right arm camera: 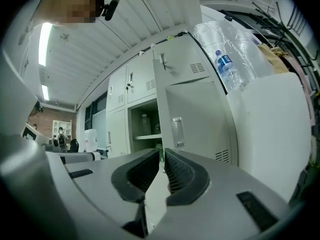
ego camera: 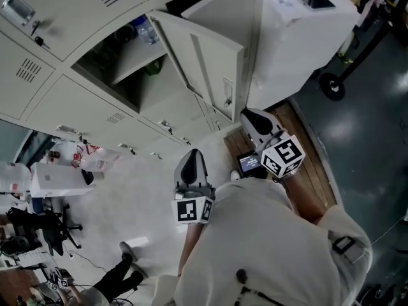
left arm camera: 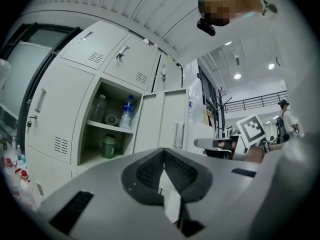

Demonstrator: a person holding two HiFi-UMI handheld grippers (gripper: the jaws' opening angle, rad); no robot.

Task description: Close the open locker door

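The open locker door (ego camera: 205, 61) stands swung outward from the locker bank (ego camera: 76, 101), hinged on the right side of its compartment, with its inner face turned toward the opening. The door's latch handle (right arm camera: 177, 131) sits near the free edge. The open compartment holds a shelf (left arm camera: 109, 127). A clear water bottle with a blue label (left arm camera: 127, 113) stands on the shelf, and a green container (left arm camera: 108, 146) stands below it. The left gripper (left arm camera: 163, 152) points level toward the locker front. Its jaws are closed tip to tip with nothing between them, and it is well apart from the door. The right gripper (right arm camera: 162, 155) points level at the door near its free edge. Its jaws are brought together with only a narrow slit showing, and they hold nothing. In the head view the right gripper is nearer to the door than the left gripper; neither touches it. To the right of the locker bank stands a white covered unit (ego camera: 306, 37), with a plastic-wrapped bottle (right arm camera: 225, 66) on top of it.
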